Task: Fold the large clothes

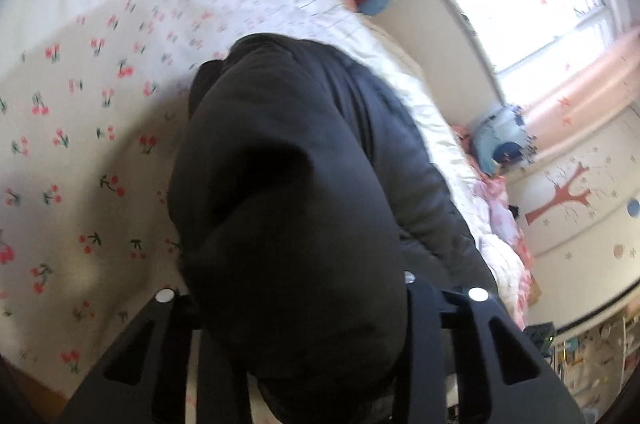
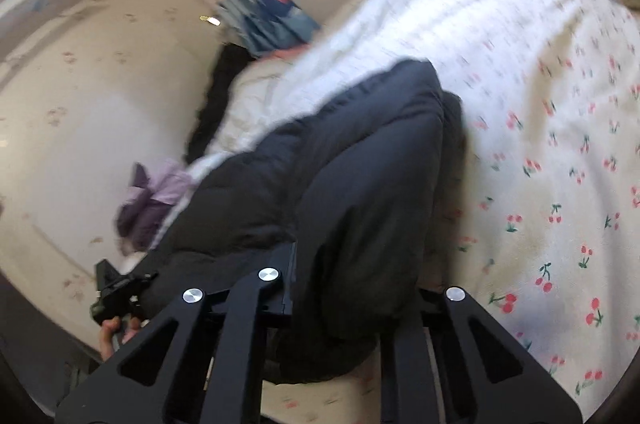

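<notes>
Daylight pours in from the window (image 1: 532,8), which is blown out to near white in the left wrist view and glares along the top of the right wrist view. The cherry-print sheet (image 1: 80,144) is evenly bright, with a soft shadow beside the dark jacket (image 1: 288,184), whose folds sink into near black. Both views are smeared by motion blur, strongest on the far bedding. Fisheye bending curves walls and edges, with dark corners.

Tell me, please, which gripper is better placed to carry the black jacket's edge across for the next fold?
Probably the right gripper: bunched black jacket fills its fingers, with open cherry-print sheet alongside.
</notes>
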A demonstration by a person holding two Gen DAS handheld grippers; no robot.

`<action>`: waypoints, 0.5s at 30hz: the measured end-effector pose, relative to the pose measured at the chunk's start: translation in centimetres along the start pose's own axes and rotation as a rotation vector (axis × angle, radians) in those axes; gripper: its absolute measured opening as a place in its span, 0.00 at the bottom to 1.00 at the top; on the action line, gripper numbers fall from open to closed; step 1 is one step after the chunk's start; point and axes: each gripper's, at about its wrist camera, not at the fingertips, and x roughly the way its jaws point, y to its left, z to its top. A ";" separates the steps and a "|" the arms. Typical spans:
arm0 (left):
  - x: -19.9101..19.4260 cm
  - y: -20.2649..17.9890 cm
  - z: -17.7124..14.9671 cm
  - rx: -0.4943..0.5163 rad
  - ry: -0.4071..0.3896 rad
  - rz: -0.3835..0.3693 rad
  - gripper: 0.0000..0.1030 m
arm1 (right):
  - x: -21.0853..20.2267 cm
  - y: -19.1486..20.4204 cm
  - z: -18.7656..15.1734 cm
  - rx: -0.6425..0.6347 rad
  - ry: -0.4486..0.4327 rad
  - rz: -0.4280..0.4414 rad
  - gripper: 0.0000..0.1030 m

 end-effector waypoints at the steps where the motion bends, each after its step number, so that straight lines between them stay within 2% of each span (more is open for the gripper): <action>1: -1.3 -0.8 -0.4 0.025 -0.004 -0.009 0.29 | -1.3 0.7 -0.1 -0.010 -0.014 0.022 0.13; 4: -4.0 -2.1 -2.0 0.090 0.002 0.000 0.29 | -4.3 1.4 -1.3 -0.043 -0.023 0.017 0.14; 5: -4.1 -2.0 -2.7 0.101 0.024 0.020 0.30 | -4.3 1.1 -2.1 -0.053 0.016 -0.024 0.19; 6: -3.6 -1.4 -3.6 0.109 0.062 0.055 0.36 | -4.0 0.4 -2.7 -0.059 0.058 -0.063 0.30; 7: -3.1 -0.7 -4.3 0.103 0.084 0.075 0.46 | -3.3 -1.1 -3.8 -0.048 0.134 -0.121 0.37; 8: -2.6 0.4 -4.9 0.074 0.103 0.093 0.53 | -3.3 -2.6 -4.6 -0.014 0.157 -0.154 0.46; 9: -2.5 1.5 -5.4 0.030 0.107 0.091 0.61 | -4.0 -3.6 -5.0 0.027 0.144 -0.155 0.49; 10: -2.7 2.6 -5.7 -0.020 0.103 0.068 0.68 | -5.7 -4.3 -5.3 0.053 0.086 -0.170 0.50; 11: -3.2 3.2 -5.8 -0.049 0.086 0.064 0.71 | -7.1 -4.2 -5.3 0.043 0.029 -0.207 0.55; 13: -4.3 3.9 -5.9 -0.064 0.024 0.082 0.82 | -10.1 -2.6 -4.8 -0.009 -0.112 -0.279 0.59; 15: -4.4 4.1 -5.6 -0.077 -0.003 0.090 0.86 | -10.9 -0.1 -3.7 -0.088 -0.171 -0.279 0.66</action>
